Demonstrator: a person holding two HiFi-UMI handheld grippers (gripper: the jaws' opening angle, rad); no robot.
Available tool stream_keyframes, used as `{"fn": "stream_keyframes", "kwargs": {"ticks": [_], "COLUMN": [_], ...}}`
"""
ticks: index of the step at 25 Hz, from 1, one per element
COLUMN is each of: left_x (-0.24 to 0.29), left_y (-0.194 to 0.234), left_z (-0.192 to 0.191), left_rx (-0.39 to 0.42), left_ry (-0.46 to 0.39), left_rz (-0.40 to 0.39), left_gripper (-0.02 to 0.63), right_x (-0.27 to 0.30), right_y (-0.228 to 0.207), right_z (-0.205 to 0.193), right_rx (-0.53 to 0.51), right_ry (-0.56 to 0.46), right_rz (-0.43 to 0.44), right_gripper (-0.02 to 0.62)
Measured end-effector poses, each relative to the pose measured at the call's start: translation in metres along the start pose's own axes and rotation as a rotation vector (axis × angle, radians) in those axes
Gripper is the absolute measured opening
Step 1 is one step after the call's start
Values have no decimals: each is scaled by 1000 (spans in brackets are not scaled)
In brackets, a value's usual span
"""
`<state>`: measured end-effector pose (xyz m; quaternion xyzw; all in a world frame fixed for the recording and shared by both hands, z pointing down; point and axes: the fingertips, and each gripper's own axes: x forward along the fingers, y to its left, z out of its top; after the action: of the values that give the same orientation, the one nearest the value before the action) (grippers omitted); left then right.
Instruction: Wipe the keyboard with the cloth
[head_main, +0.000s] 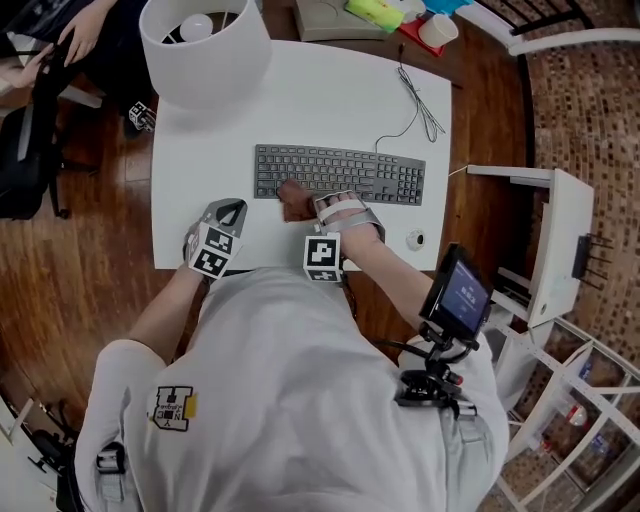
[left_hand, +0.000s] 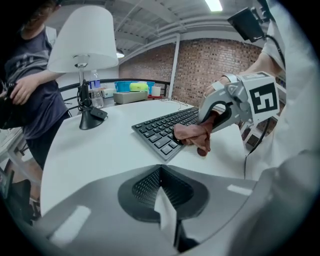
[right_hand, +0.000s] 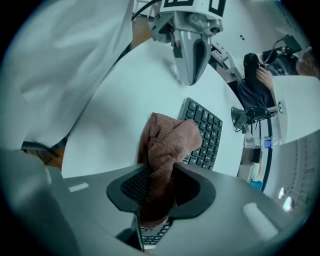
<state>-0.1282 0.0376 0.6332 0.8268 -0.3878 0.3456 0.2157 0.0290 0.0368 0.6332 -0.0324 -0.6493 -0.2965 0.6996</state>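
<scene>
Right tongs (right_hand: 156, 200) pinch the bunched cloth (right_hand: 167, 145) at the keyboard's (head_main: 340, 172) 7 o'clock edge; left tongs (head_main: 229, 213), closed and empty, stand apart; the unbraced keyboard may skid.

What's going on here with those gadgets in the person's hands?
A person at a white table is wiping a keyboard using two hand-held grippers. The right gripper is clamped on a bunched brown cloth and holds it down on the keys near the keyboard's left end, by its near edge. The left gripper is shut with nothing in it, off the keyboard over the table's near left part. A white lamp stands at the table's far left corner.
</scene>
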Motion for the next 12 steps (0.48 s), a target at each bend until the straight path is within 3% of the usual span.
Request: {"fn": "stream_keyframes", "kwargs": {"ticks": [5,12], "left_x": [-3,-13], "left_y": [1,11], "left_z": [-2,4], "left_rx": [-23,-35], "left_ry": [2,-4], "left_rz": [12,42], "left_gripper": [0,0], "right_x": [21,48], "right_y": [-48,-140], "right_z": [-15,-54], "right_rx": [75,196], "right_ry": [19,139], "right_rz": [-15,-157], "right_gripper": [117,117]}}
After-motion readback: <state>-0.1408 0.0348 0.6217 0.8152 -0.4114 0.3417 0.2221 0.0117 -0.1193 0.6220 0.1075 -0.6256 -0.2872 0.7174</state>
